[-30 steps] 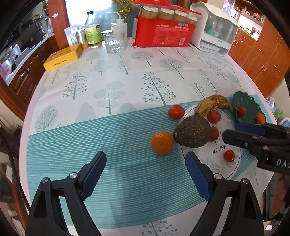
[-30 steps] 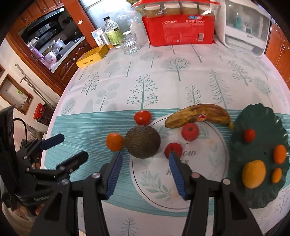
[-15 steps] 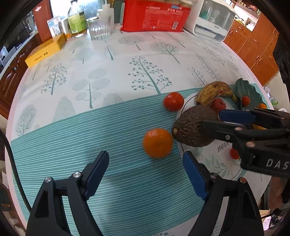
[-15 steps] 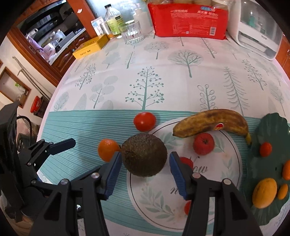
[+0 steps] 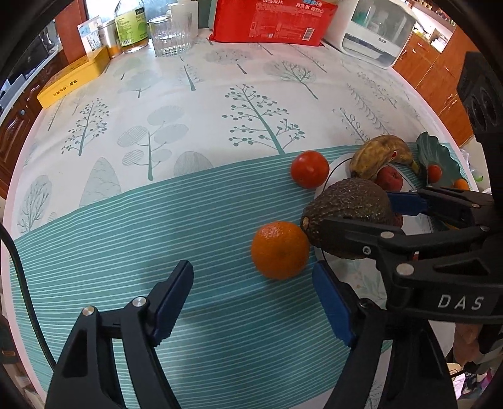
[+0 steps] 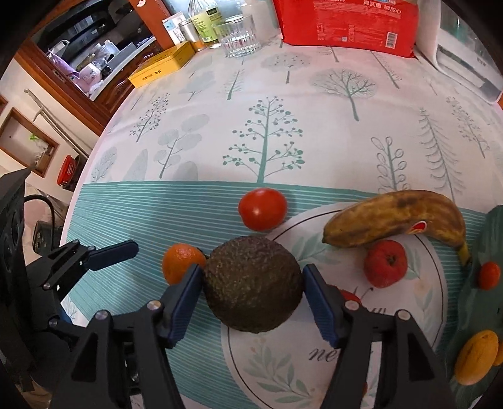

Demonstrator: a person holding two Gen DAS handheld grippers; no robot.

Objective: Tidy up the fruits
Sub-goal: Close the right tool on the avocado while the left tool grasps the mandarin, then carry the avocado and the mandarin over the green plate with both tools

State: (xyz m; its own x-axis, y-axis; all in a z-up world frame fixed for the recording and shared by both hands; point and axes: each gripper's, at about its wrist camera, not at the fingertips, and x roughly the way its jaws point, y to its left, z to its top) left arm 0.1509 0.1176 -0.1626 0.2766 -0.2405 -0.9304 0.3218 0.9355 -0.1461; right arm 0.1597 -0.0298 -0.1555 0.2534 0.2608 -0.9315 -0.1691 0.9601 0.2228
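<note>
**A:** One worktop [image 6: 314,126], round, under a tree-print cloth with a teal striped band. What else counts as big?

**B:** Two pairs of tongs. The right tongs [image 6: 251,273] fill the bottom of the right wrist view. Their jaws have just been opening and now stand round the avocado [image 6: 251,283], a blue pad close at each flank. I cannot tell that they press.

**A:** And the left tongs [image 5: 250,266]?

**B:** Their jaws have just been closing but are still apart, gripping nothing. The mandarin [image 5: 279,250] lies just ahead of the tips, nearer the right-hand finger in that frame.

**A:** Dishes?

**B:** Two. One white plate [image 6: 283,361] at lower right, and one dark green leaf dish [image 6: 481,308] against the right edge. At the top there is one red pack [image 6: 345,25], one yellow box [image 6: 163,64] and one glass [image 6: 239,36].

**A:** Now the fruit, by size.

**B:** One avocado, on the plate's left rim and partly over the striped cloth. One browned banana [image 6: 393,217] across the plate's upper edge. One mandarin on the cloth, touching the avocado's left side. One tomato [image 6: 262,209] on the cloth just above the avocado, beside the plate.

**A:** Smaller ones?

**B:** On the plate, one small red fruit [image 6: 385,263] under the banana, and a second red fruit [image 6: 350,295] mostly hidden behind the right-hand finger. On the green dish I count at least two: a yellow-orange fruit [image 6: 474,357] low down and a small orange-red one [image 6: 489,275] higher up.
</note>
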